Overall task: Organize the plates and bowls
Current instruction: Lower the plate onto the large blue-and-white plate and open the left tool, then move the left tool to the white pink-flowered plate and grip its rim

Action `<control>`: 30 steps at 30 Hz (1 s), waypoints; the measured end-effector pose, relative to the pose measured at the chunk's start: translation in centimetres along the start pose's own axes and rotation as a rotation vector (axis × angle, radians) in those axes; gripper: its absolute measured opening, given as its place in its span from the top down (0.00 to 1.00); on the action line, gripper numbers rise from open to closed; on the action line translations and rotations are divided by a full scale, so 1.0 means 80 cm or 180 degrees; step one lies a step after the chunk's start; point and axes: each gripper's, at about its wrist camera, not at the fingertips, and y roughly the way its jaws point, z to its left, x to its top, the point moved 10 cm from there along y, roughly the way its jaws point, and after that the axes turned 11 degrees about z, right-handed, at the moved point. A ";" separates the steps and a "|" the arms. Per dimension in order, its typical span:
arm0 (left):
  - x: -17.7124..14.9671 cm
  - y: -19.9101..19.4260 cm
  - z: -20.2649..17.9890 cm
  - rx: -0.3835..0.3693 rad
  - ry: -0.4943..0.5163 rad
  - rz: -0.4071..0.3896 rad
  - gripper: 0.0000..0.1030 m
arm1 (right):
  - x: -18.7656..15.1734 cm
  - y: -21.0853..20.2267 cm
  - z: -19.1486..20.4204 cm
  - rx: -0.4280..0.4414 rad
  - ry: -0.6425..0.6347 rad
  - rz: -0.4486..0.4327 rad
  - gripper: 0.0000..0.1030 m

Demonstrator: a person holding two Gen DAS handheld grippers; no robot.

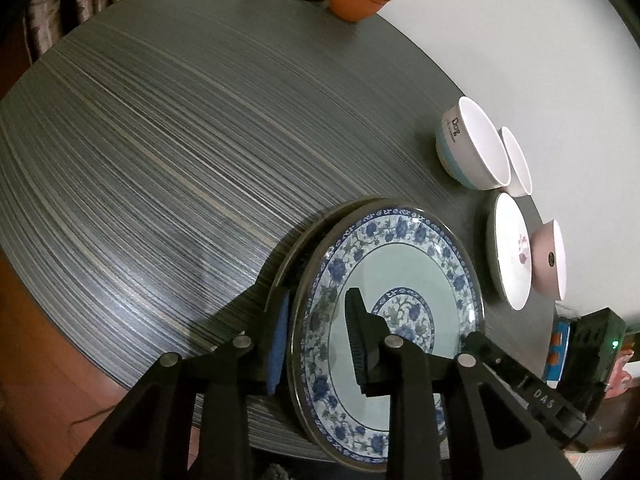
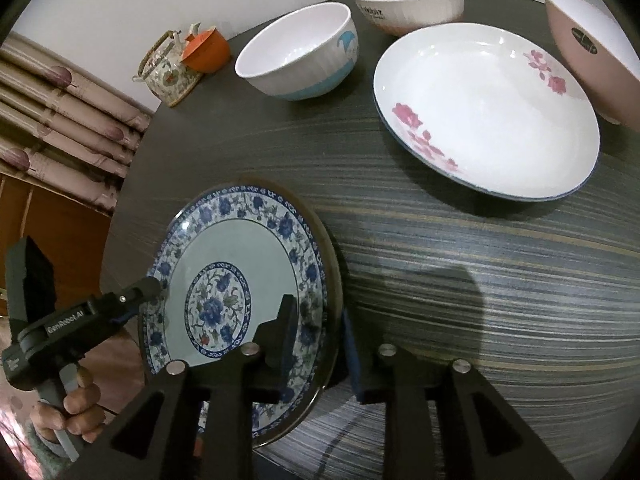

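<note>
A blue-and-white floral plate [image 1: 400, 280] [image 2: 236, 248] lies flat near the front edge of the dark round table [image 1: 160, 152]. My left gripper [image 1: 318, 300] straddles the plate's left rim, blue pad outside and the other finger over the plate's well, with a gap to the rim. My right gripper [image 2: 318, 308] straddles the opposite rim the same way, and its pads stand off it too. A white plate with pink flowers [image 2: 480, 112], a white bowl with a blue band [image 2: 296, 56], a cream bowl [image 2: 408, 4] and a pink bowl [image 2: 588, 52] stand farther back.
A floral teapot [image 2: 168, 68] and an orange lidded cup [image 2: 206, 50] sit at the far edge of the table. A hand [image 2: 80, 400] holds the left gripper's handle off the table's edge. Folded curtains [image 2: 60, 120] hang at the left. The striped tabletop [image 2: 460, 280] right of the blue plate is bare.
</note>
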 end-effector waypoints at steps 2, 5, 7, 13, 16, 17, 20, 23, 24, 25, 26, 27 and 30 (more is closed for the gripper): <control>0.000 0.000 -0.002 0.0035 0.0027 -0.0016 0.72 | -0.001 0.003 0.000 0.0013 0.0016 0.0023 0.76; 0.000 0.001 -0.003 0.0113 0.0074 -0.0040 0.71 | -0.003 0.005 -0.001 0.0004 0.0023 0.0040 0.76; -0.001 0.001 -0.004 0.0165 0.0099 -0.0065 0.71 | -0.004 0.005 0.000 -0.0010 0.0022 0.0052 0.76; -0.001 0.002 -0.008 0.0345 0.0203 -0.0141 0.71 | -0.006 0.007 0.006 -0.0060 -0.0017 0.0057 0.67; -0.002 0.002 -0.010 0.0480 0.0279 -0.0200 0.71 | -0.007 0.009 0.008 -0.0081 -0.0014 0.0071 0.65; -0.002 0.001 -0.011 0.0539 0.0313 -0.0226 0.71 | -0.007 0.009 0.009 -0.0071 -0.0015 0.0078 0.65; 0.001 -0.003 -0.010 0.0815 0.0411 -0.0363 0.67 | -0.006 0.010 0.013 -0.0087 -0.0031 0.0082 0.64; 0.003 -0.009 -0.012 0.0970 0.0500 -0.0490 0.64 | -0.004 0.011 0.014 -0.0096 -0.0043 0.0077 0.63; 0.003 -0.009 -0.012 0.0943 0.0496 -0.0478 0.64 | -0.004 0.012 0.015 -0.0105 -0.0057 0.0075 0.63; 0.003 -0.008 -0.012 0.0931 0.0489 -0.0466 0.64 | -0.004 0.012 0.015 -0.0110 -0.0073 0.0071 0.63; 0.002 -0.008 -0.011 0.0945 0.0487 -0.0470 0.64 | -0.004 0.012 0.015 -0.0100 -0.0071 0.0067 0.63; 0.003 -0.009 -0.010 0.0959 0.0482 -0.0483 0.64 | -0.004 0.011 0.014 -0.0079 -0.0070 0.0053 0.63; 0.005 -0.016 -0.010 0.0998 0.0488 -0.0567 0.60 | -0.004 0.000 0.010 -0.0056 -0.0100 -0.0071 0.63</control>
